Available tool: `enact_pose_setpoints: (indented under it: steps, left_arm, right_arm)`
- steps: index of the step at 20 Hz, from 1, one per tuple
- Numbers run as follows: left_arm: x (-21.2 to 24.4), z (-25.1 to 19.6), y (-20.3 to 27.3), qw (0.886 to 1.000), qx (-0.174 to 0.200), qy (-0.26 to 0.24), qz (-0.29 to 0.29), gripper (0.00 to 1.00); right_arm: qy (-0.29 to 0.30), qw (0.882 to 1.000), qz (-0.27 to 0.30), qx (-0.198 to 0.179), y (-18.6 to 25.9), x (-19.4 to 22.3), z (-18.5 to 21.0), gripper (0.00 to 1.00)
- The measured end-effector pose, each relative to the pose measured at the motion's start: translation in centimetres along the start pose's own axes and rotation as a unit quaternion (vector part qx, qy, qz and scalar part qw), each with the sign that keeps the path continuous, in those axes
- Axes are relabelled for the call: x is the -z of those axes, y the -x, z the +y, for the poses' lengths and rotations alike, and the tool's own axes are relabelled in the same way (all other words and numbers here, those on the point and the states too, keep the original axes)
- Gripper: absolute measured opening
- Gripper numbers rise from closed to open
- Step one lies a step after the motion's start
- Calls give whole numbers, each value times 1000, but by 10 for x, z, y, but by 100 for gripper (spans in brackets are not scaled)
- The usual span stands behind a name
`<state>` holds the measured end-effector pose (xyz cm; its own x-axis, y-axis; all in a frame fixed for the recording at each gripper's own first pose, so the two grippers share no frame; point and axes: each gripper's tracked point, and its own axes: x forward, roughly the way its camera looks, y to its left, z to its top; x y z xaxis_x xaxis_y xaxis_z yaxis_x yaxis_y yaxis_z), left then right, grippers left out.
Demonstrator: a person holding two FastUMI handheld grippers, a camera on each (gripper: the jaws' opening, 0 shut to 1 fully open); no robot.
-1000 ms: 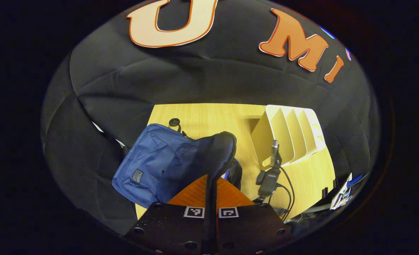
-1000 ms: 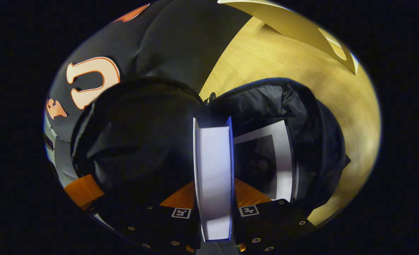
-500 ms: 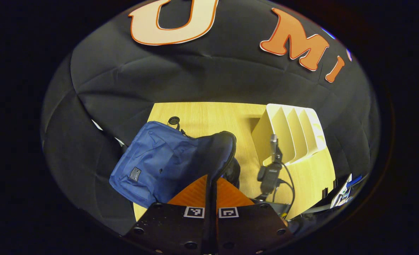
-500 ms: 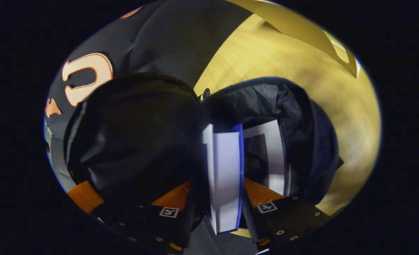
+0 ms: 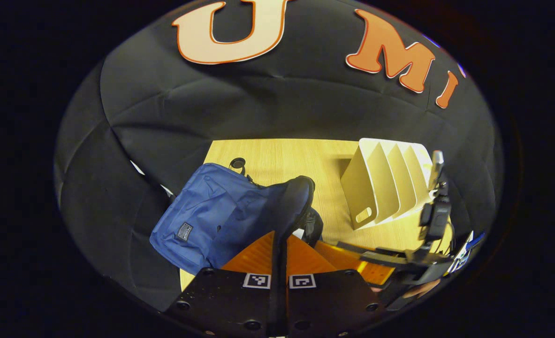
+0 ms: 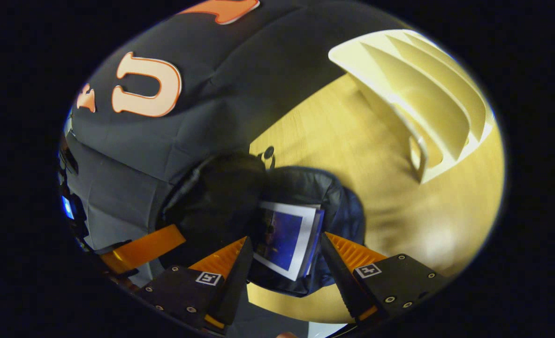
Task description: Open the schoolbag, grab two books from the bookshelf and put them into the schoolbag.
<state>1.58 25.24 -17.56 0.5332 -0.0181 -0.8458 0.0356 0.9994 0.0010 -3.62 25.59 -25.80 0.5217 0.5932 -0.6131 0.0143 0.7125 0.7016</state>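
The left tongs (image 5: 279, 253), with ribbed orange fingers on a black body, are clenched on the black-lined zipper rim of the blue fabric schoolbag (image 5: 202, 220), holding its flap up; the rest of the bag lies ahead and to the left of them on the pale wooden desk (image 5: 277, 157). Ahead and to their right stands the cream-white slotted bookshelf (image 5: 390, 183), its slots bare, and lower right, just beside them, the right tongs appear side-on with a hand beneath. In the right gripper view, the right tongs (image 6: 284, 256) are released, fingers spread wide and touching nothing. Directly ahead between them sits the bag's open mouth (image 6: 305, 188), and inside it lie two books (image 6: 289, 237) stacked together, the upper one with a blue cover framed in white. The left tongs' orange finger (image 6: 141, 246) shows to their left, at the bag's raised flap. The bookshelf (image 6: 427, 122) stands well apart, far ahead to their right.
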Motion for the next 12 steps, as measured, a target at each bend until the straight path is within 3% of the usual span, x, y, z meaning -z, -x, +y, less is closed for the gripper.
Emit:
enact_pose_setpoints:
  steps: [8, 12]
  left_arm:
    - [38, -43, -29, 998, -53, -29, -6, 2]
    - [56, -64, -39, 996, -79, -43, -21, 7]
  right_arm:
    - [99, 989, -95, 44, 88, -82, -53, 91]
    - [144, 977, -142, 68, 126, -121, -83, 91]
